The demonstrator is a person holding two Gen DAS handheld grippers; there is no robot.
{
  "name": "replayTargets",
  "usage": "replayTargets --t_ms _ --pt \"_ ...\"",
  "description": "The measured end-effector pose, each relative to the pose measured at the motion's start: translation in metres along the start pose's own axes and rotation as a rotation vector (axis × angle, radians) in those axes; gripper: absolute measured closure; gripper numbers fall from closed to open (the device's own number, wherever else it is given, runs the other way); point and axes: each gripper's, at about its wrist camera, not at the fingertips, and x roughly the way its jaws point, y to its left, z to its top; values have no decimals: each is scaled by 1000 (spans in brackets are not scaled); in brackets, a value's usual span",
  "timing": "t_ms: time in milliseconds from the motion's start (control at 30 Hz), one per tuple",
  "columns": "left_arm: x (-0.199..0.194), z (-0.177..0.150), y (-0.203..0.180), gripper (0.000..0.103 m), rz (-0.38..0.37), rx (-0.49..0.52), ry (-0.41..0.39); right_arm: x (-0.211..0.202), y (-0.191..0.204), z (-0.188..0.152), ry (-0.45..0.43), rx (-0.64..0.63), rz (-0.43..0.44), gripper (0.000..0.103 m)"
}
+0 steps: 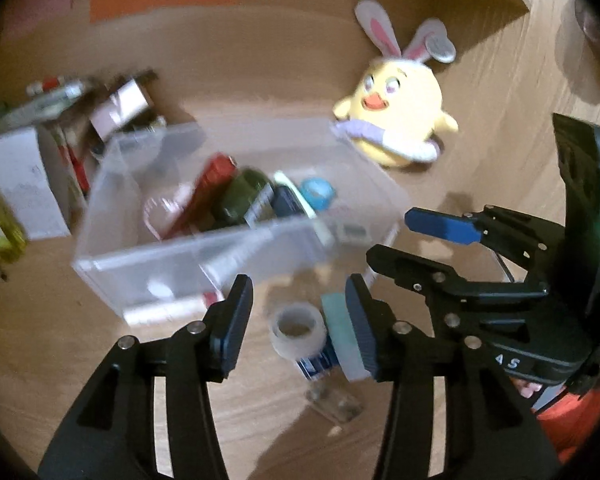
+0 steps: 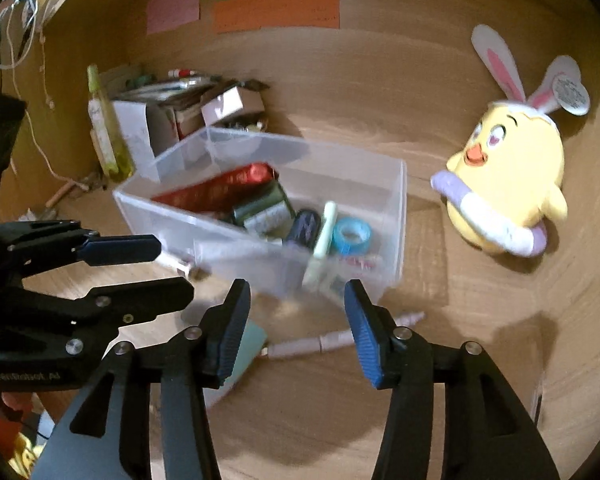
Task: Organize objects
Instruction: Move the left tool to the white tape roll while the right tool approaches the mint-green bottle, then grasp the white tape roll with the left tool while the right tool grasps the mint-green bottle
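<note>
A clear plastic bin [image 1: 112,232] [image 2: 398,216] sits on the wooden desk, holding a red box [image 2: 220,190], a dark green bottle [image 1: 242,194], a blue tape roll [image 2: 352,236] and other small items. My left gripper [image 1: 298,292] is open and empty above a clear tape roll [image 1: 298,330] and a teal-and-white box [image 1: 340,334] lying in front of the bin. My right gripper [image 2: 296,300] is open and empty above a pale pink pen [image 2: 332,342] on the desk. Each gripper shows in the other's view, the right [image 1: 392,236] and the left [image 2: 168,268], both with jaws apart.
A yellow chick plush with bunny ears [image 1: 400,112] [image 2: 512,192] stands right of the bin. Boxes and clutter [image 1: 32,176] [image 2: 172,112] sit behind it on the left. A small clear case [image 1: 334,402] lies near the front. Coloured paper notes [image 2: 276,8] hang on the back wall.
</note>
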Motion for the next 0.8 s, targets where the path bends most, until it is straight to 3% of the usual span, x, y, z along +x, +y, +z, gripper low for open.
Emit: replayTargets --t_ms 167,367,500,800 --pt "23 -13 3 55 2 -10 77 0 -2 -25 35 33 23 57" --pt "38 -21 4 55 -2 -26 104 4 -8 -37 78 87 92 57" --pt "41 -24 8 66 2 -45 103 10 2 -40 97 84 119 57" --pt "6 -31 29 66 46 -81 10 27 26 -37 138 56 135 57"
